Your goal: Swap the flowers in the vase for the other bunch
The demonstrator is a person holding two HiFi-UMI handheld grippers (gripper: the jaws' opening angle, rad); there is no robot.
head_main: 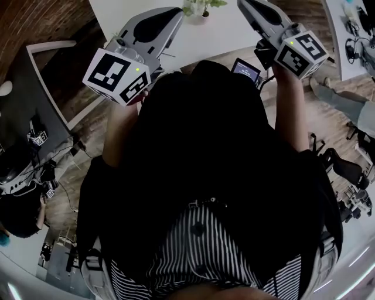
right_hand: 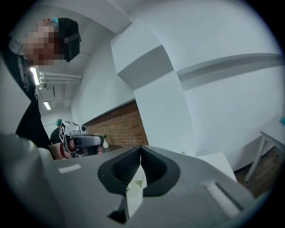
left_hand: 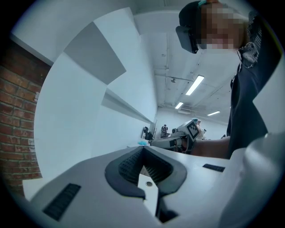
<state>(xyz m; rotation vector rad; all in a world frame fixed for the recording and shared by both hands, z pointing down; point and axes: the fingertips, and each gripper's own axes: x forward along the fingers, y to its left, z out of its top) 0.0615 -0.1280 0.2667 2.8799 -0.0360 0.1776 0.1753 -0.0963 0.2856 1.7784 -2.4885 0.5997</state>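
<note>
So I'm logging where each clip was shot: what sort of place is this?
Probably an indoor lab or workshop-style office: a brick wall below plain white walls, a white table, and long strip lights on a high ceiling.

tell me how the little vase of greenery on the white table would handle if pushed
The vase looks small, with leafy stems spreading wider than it, so a sideways push would probably tip it on the white table. The stems look thin, so they are likely floppy and light. What the vase is made of is too small to tell.
</note>
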